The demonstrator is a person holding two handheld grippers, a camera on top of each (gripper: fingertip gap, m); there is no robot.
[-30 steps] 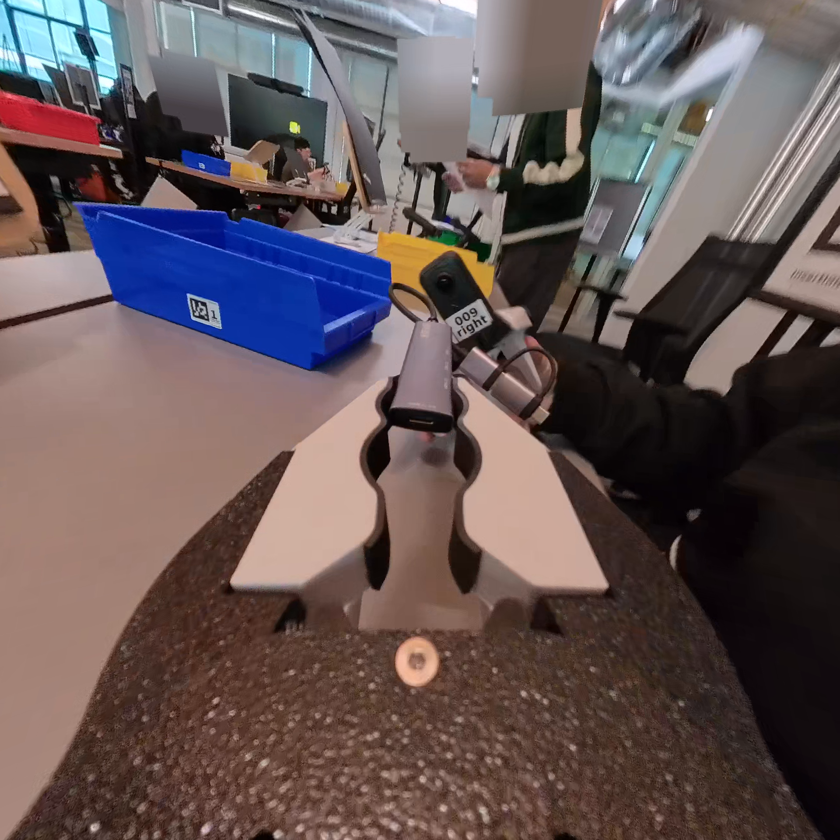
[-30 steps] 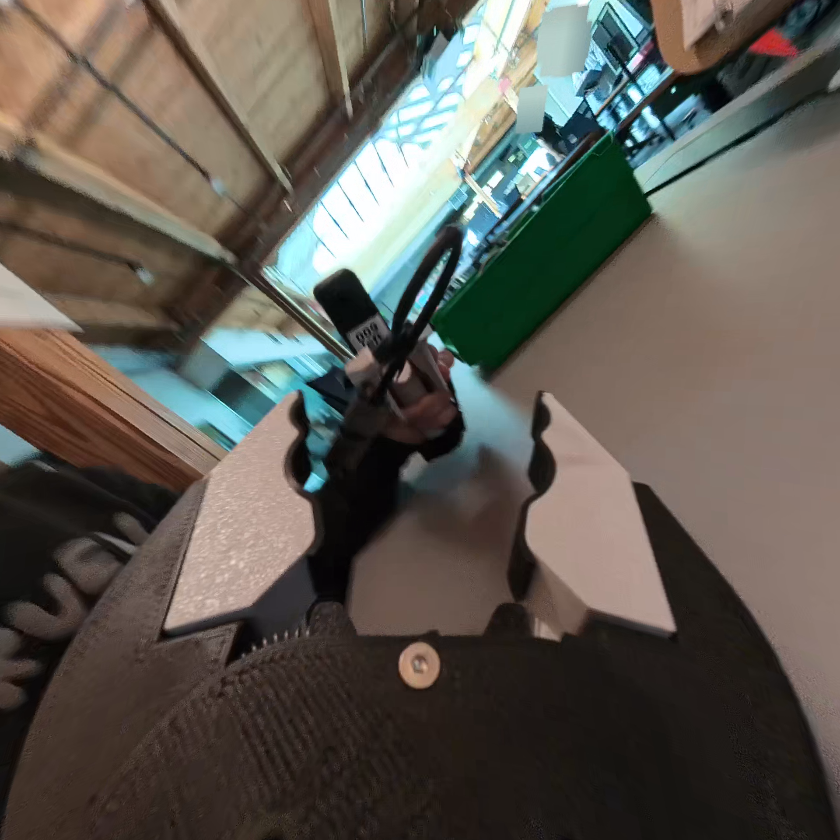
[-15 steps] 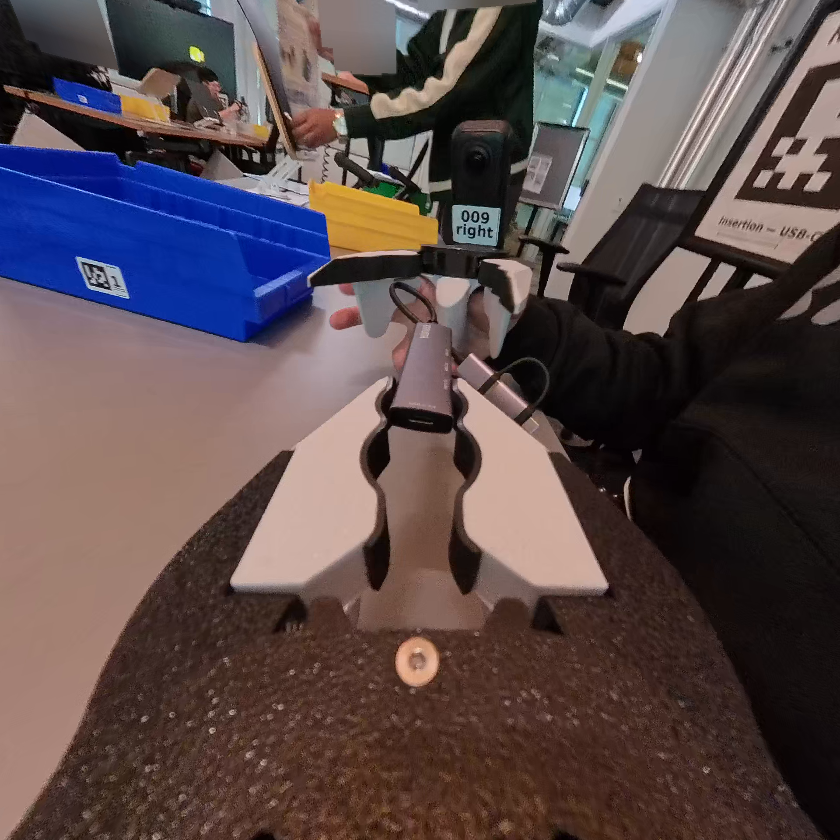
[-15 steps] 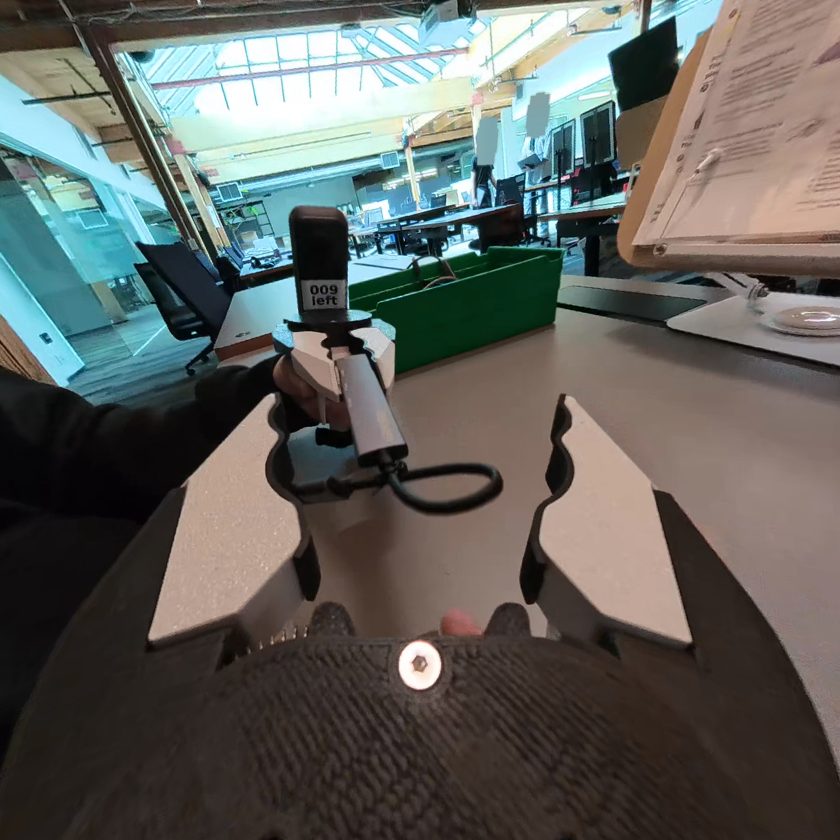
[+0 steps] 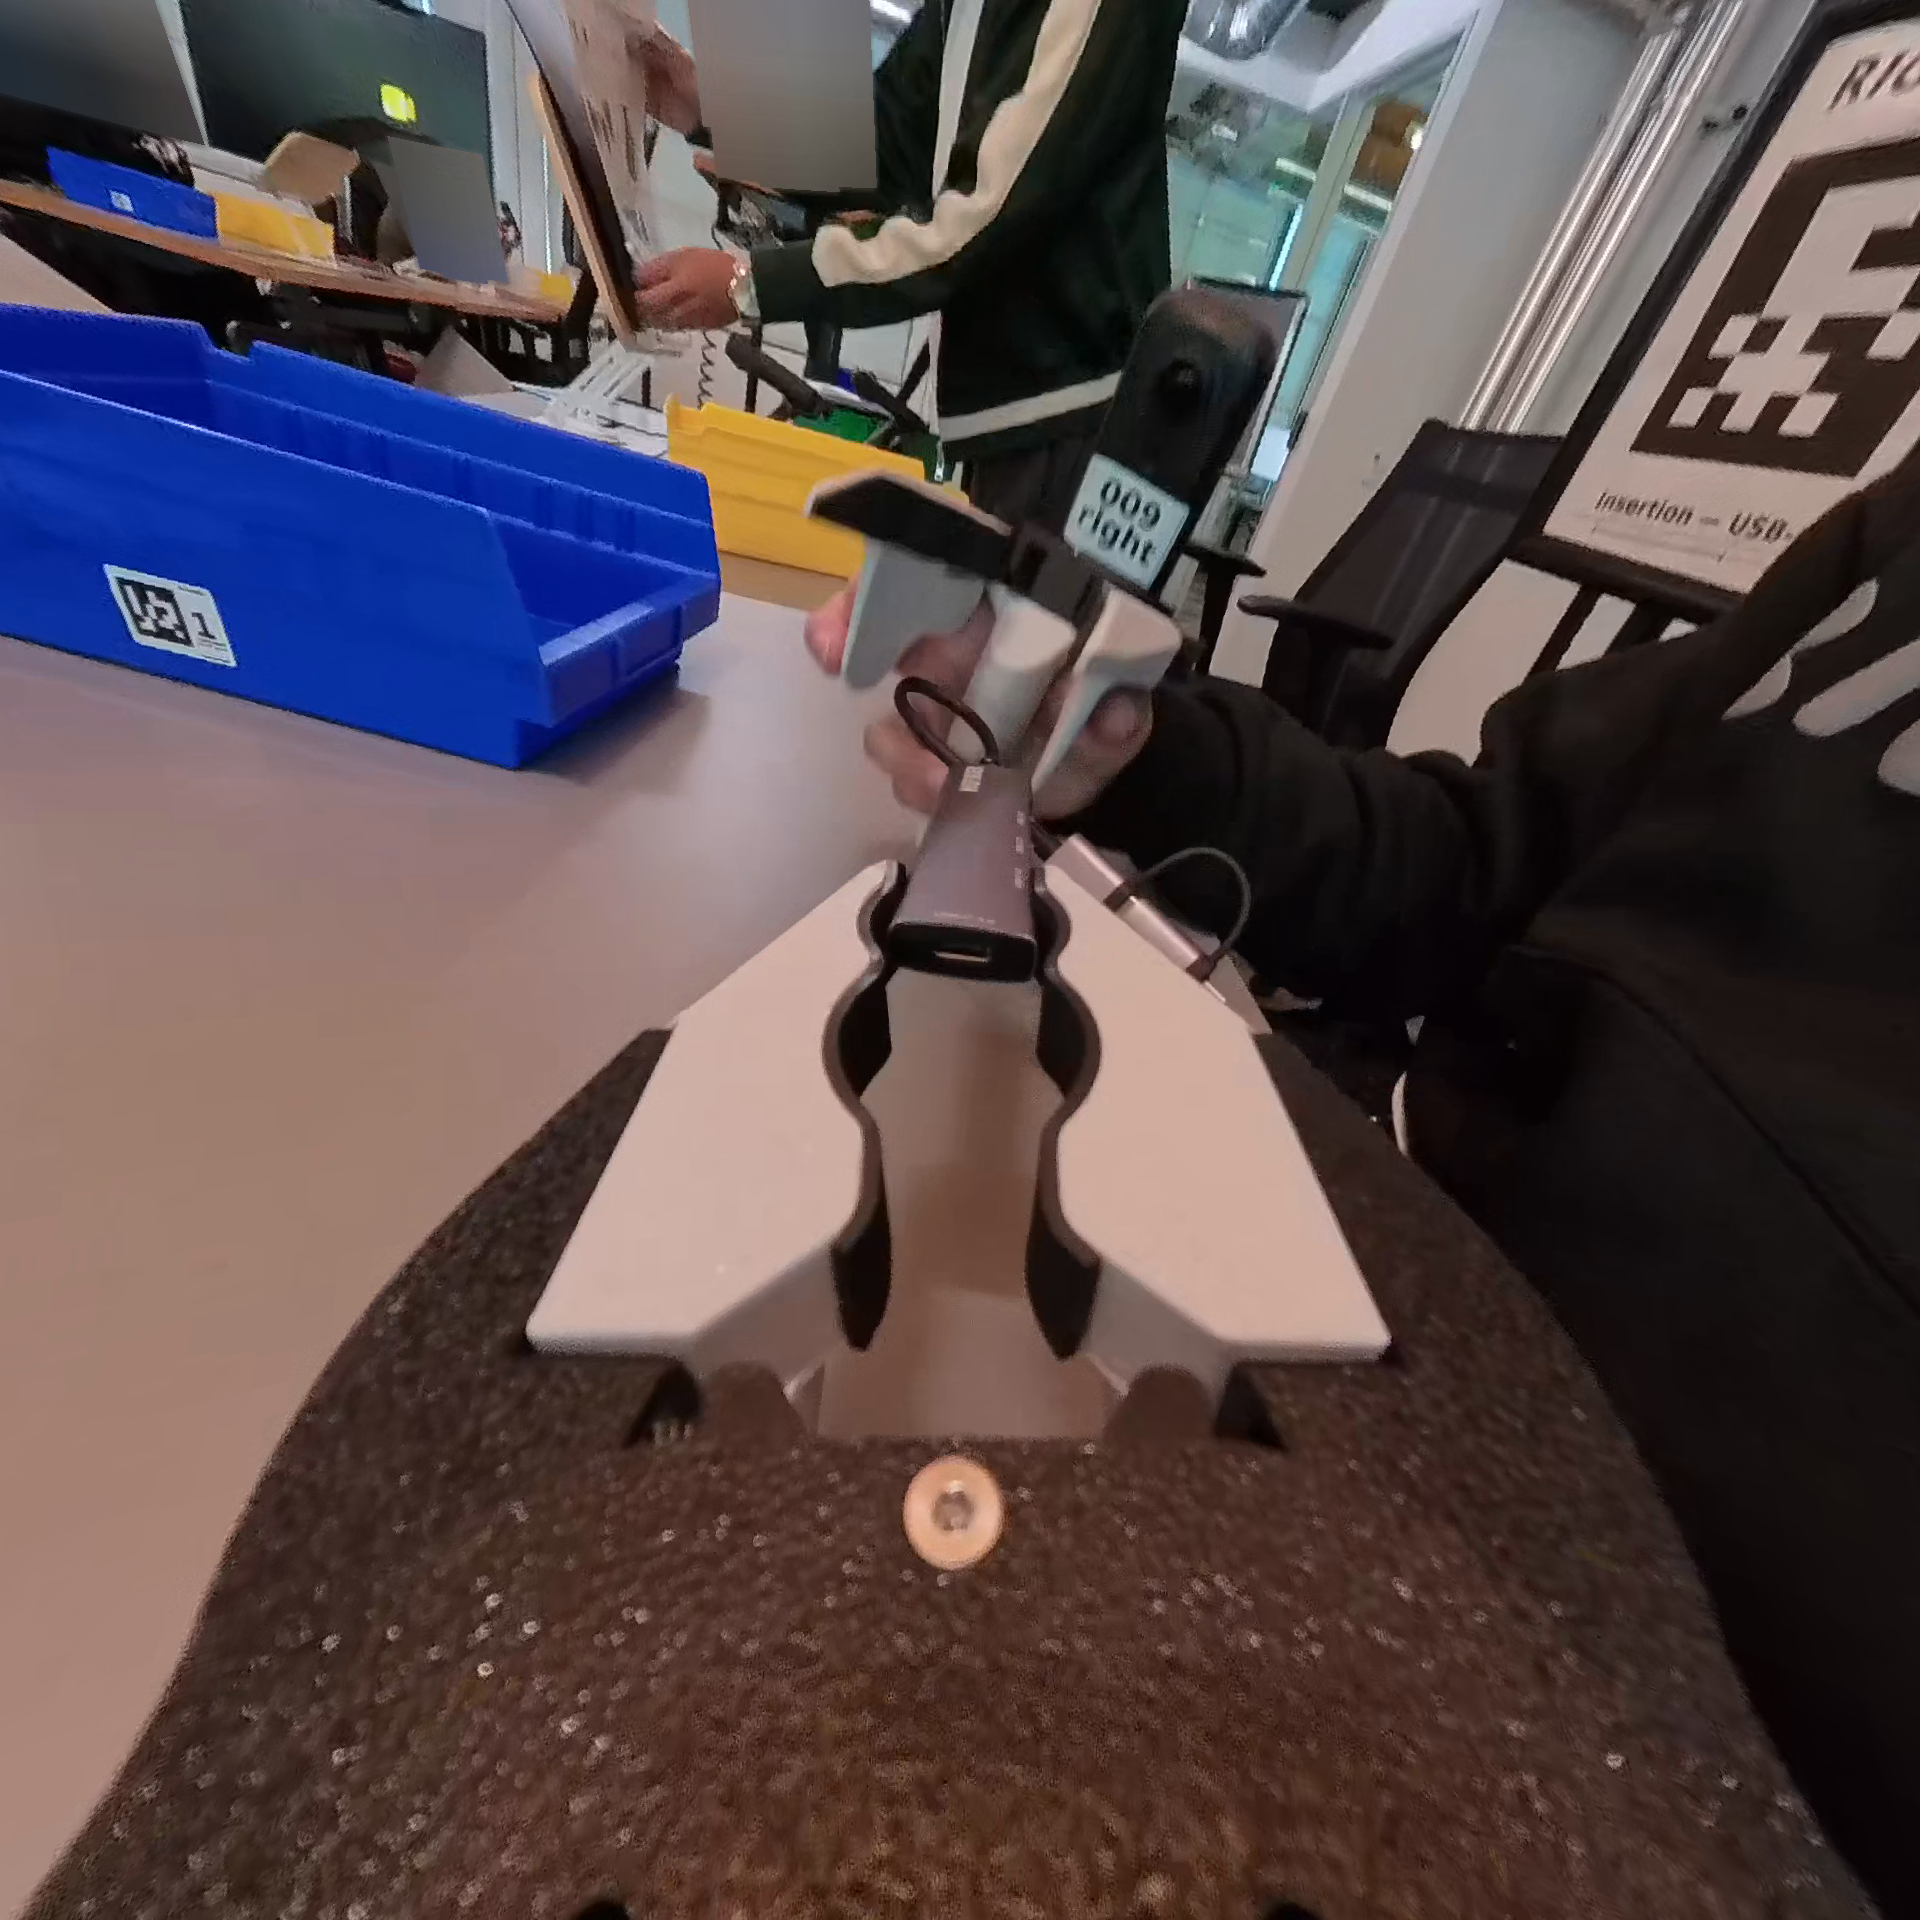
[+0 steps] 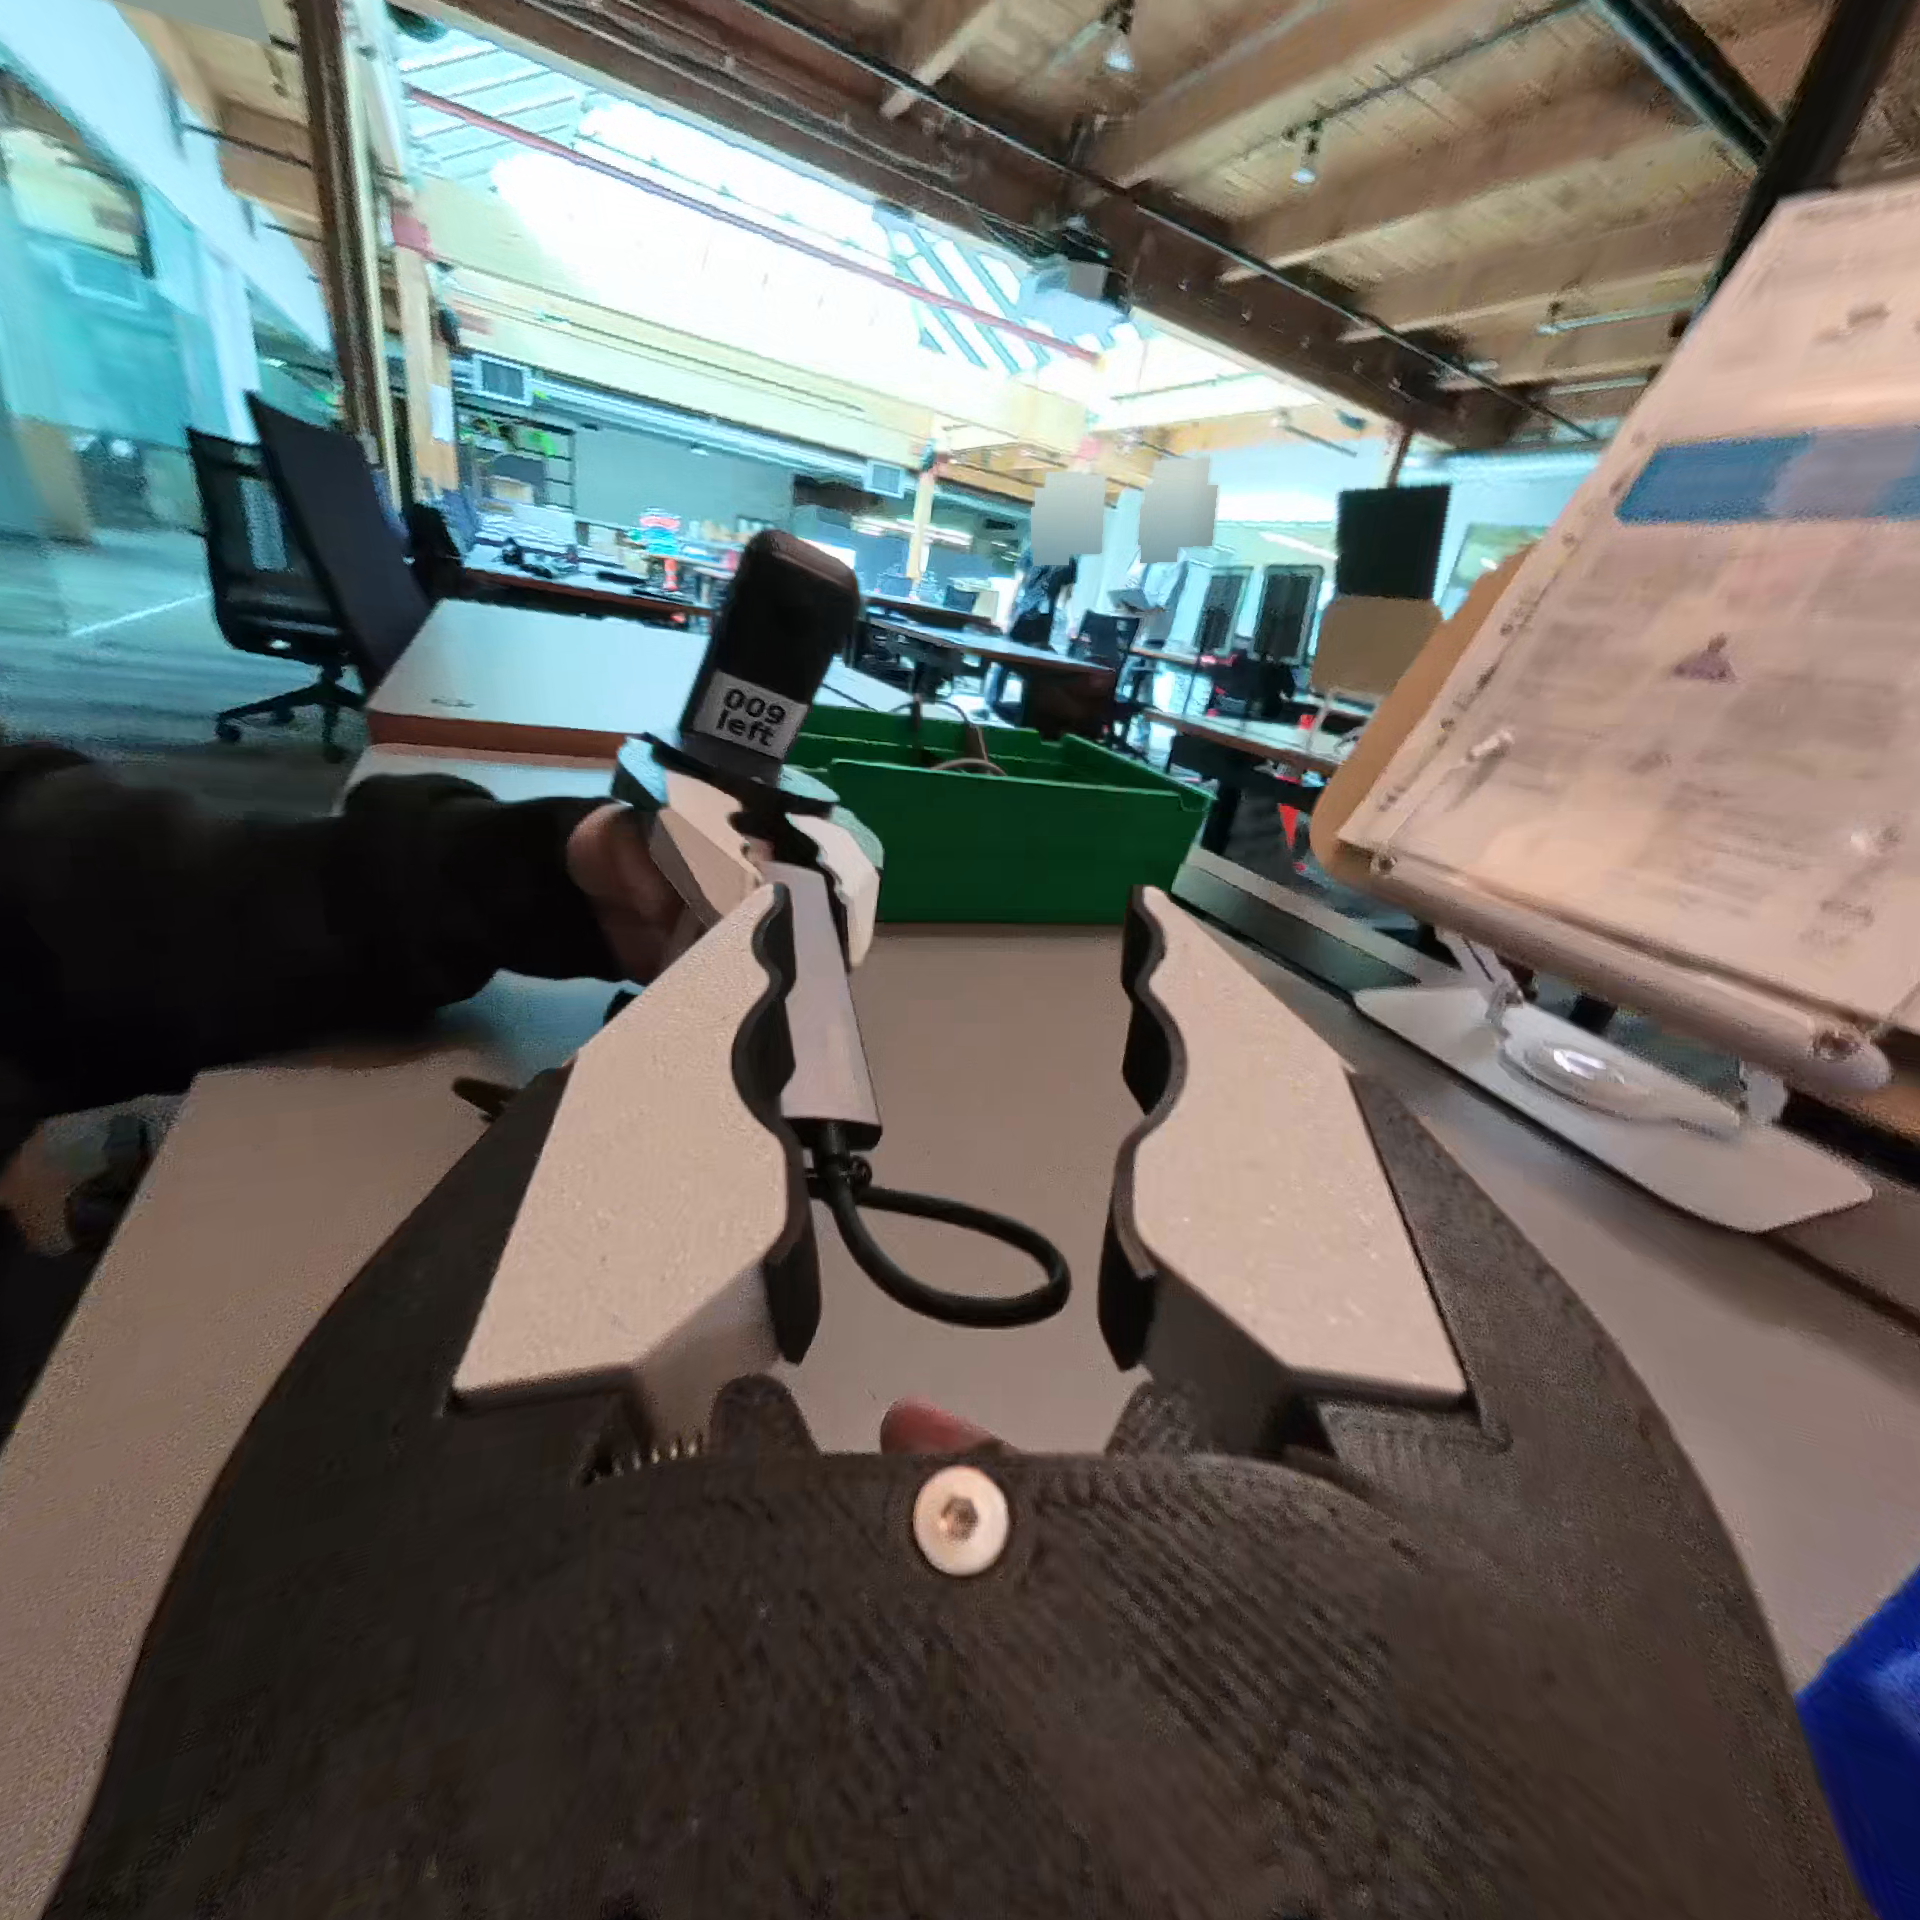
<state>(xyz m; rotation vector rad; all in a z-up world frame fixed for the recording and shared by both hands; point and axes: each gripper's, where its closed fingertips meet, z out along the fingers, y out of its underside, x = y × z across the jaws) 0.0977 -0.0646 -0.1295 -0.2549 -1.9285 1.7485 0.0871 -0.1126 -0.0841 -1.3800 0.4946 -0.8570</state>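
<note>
Grey metal, the adapter sits clamped in our left gripper, its cable loop dangling. Our right gripper gapes wide around that adapter without touching; we judge that centring it first would give the surest grip.

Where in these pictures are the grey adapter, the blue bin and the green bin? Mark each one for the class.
grey adapter (image 5: pixel 977 862): left wrist view, on its top face, just beyond the fingertips.
blue bin (image 5: pixel 343 582): left wrist view, on its long front wall.
green bin (image 6: pixel 1008 862): right wrist view, on its near side wall.

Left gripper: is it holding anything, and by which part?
Yes. The left gripper grips a grey adapter by its port end; the cable end hangs free. The right gripper holds nothing.
</note>
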